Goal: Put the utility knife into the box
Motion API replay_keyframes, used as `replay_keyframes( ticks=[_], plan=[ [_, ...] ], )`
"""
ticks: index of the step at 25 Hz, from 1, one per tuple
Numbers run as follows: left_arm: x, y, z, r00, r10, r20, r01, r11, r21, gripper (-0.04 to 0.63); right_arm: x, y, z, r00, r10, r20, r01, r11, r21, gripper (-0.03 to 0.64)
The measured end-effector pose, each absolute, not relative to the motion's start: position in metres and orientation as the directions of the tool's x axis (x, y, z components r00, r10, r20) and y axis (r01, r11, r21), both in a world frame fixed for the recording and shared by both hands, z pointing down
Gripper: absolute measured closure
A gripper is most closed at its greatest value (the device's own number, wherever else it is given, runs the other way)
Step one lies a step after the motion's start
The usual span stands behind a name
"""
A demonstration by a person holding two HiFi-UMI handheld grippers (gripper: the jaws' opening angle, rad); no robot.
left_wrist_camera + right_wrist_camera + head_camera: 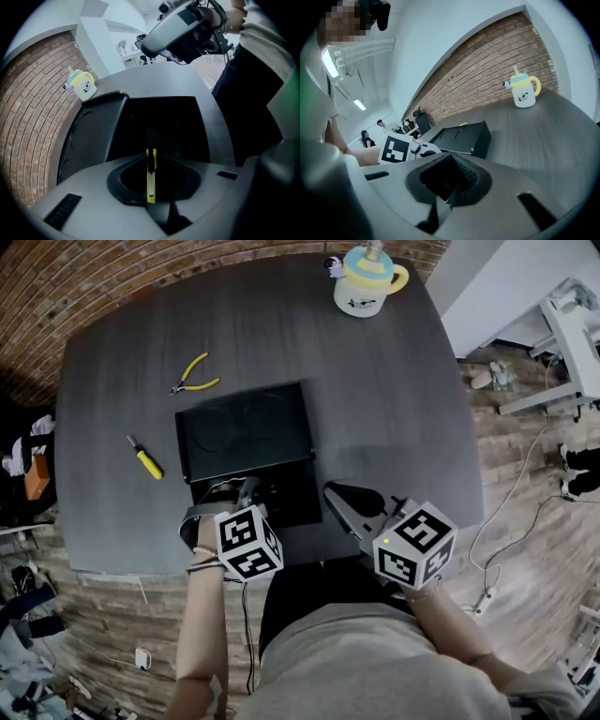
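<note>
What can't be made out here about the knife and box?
- Inside the box: too dark in the left gripper view; partly covered by the left tongs in the head view.
- Far tip of the utility knife: lost against the dark box, left gripper view.
- Print on the cup: too small, head view.

Dark table (394,409): black box (246,432), yellow pliers (195,377), yellow screwdriver (145,457), lidded cup (367,282) at far edge.

The open box (292,495) gapes free under my left gripper (246,493). Its opened lid (246,432) blocks the way up-frame, and my right gripper (339,496) crowds the box's right edge. The table (403,409) is bare at centre right. A screwdriver (145,458) and pliers (194,377) lie left, a cup (366,282) at the top.
</note>
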State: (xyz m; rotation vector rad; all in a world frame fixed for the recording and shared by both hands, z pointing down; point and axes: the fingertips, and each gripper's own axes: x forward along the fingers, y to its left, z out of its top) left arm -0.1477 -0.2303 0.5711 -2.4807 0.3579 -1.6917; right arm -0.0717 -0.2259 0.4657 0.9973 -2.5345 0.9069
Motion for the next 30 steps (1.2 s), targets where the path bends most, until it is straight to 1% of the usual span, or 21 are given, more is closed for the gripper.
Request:
replay_keyframes(
  ticks=[4,9,14,18,23,27,30],
  plan=[
    [-0.145,-0.228,0.577,0.336,-0.232,0.913,-0.102,-0.972,-0.210,0.517,-0.069,-0.224,0.468,-0.728,-0.511,0.457,-0.685,0.566,-0.459,0.612],
    [-0.144,-0.227,0.579,0.336,-0.214,0.917,-0.099,-0.977,-0.192,0.517,-0.069,-0.223,0.466,-0.727,-0.508,0.461,-0.686,0.564,-0.461,0.612],
    [-0.145,-0.228,0.577,0.346,-0.223,0.911,-0.126,-0.974,-0.191,0.515,-0.068,-0.223,0.467,-0.728,-0.511,0.457,-0.685,0.567,-0.458,0.612],
    [-0.143,-0.227,0.569,0.372,-0.239,0.897,-0.162,-0.968,-0.191,0.491,-0.068,-0.223,0.463,-0.723,-0.521,0.453,-0.690,0.566,-0.451,0.612],
    [-0.144,-0.233,0.546,0.423,-0.311,0.851,-0.249,-0.943,-0.221,0.474,-0.071,-0.222,0.459,-0.729,-0.522,0.443,-0.683,0.585,-0.437,0.612],
    [-0.143,-0.235,0.516,0.503,-0.369,0.781,-0.370,-0.909,-0.191,0.472,-0.077,-0.223,0.450,-0.740,-0.524,0.420,-0.671,0.607,-0.425,0.612],
    [-0.147,-0.233,0.496,0.526,-0.433,0.732,-0.464,-0.867,-0.179,0.472,-0.084,-0.223,0.441,-0.753,-0.523,0.400,-0.657,0.630,-0.414,0.612]
  ],
)
